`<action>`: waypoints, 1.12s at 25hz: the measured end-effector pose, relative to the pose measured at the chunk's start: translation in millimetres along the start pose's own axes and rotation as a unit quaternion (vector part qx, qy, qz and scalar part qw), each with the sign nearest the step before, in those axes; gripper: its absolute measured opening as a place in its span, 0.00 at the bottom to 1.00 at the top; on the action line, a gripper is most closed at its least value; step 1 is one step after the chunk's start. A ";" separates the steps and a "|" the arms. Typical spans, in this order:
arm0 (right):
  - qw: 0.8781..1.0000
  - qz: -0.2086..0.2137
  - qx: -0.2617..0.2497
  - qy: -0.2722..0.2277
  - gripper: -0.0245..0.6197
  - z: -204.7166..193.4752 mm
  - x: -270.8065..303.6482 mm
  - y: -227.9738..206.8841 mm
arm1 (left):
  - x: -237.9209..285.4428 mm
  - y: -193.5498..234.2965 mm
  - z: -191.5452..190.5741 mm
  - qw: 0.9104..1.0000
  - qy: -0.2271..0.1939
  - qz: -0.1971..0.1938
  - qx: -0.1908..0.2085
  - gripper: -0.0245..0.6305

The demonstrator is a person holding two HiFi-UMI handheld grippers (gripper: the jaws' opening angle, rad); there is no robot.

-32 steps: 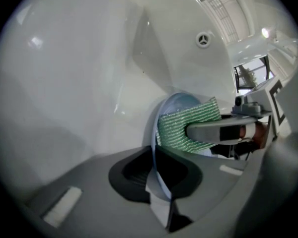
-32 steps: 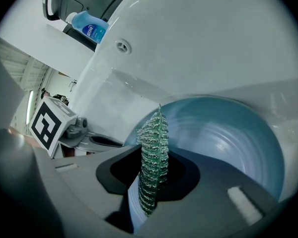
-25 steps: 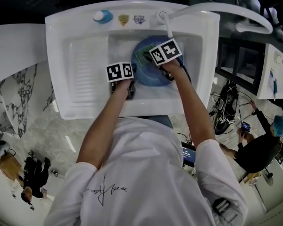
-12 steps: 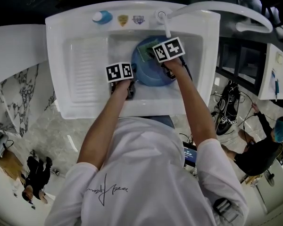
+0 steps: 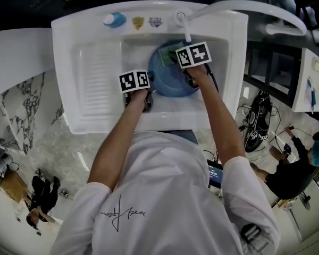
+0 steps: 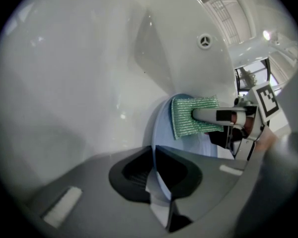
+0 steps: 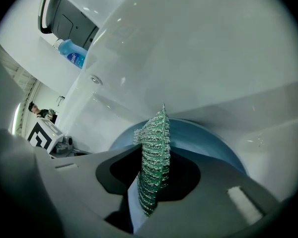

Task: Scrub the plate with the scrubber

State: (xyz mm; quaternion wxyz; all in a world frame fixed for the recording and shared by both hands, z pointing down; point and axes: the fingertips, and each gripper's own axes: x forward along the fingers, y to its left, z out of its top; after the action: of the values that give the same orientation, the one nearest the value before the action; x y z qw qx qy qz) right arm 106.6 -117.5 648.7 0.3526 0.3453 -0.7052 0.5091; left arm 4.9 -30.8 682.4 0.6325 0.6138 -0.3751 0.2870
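A blue plate [image 5: 167,78] stands tilted in the white sink basin [image 5: 133,49]. My left gripper [image 5: 149,92] is shut on the plate's near left rim; in the left gripper view the thin rim [image 6: 154,155] runs between its jaws. A green mesh scrubber [image 5: 169,51] lies against the plate's far side, and my right gripper [image 5: 178,57] is shut on it. The right gripper view shows the scrubber [image 7: 154,152] edge-on between the jaws, over the plate [image 7: 213,140]. From the left gripper view the scrubber [image 6: 193,115] is flat on the plate with the right gripper's finger [image 6: 213,115] across it.
A white faucet [image 5: 187,28] arches over the basin's far edge. A blue bottle [image 5: 115,19] stands on the sink's back ledge, left of the faucet. A ribbed drainboard [image 5: 98,73] lies left of the basin. People are on the floor at the right [image 5: 303,166].
My right gripper has carried the scrubber across the plate toward the far rim and slightly right. The left gripper and the plate have stayed put.
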 end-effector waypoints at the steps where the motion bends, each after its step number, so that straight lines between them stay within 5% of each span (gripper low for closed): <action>1: 1.000 -0.001 0.003 -0.003 0.13 0.5 -0.8 -1.4 | -0.2 -0.1 0.2 1.000 0.000 0.000 0.000 0.15; 28: 0.987 -0.062 0.116 -0.090 0.13 -2.7 -28.1 -37.9 | 0.4 -0.5 1.1 1.000 0.000 -0.001 0.007 0.15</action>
State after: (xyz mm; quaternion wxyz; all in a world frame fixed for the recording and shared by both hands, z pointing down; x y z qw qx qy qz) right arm 153.4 -120.4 643.4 0.2758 0.4717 -0.6473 0.5314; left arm 5.4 -31.9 682.5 0.6287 0.6186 -0.3727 0.2884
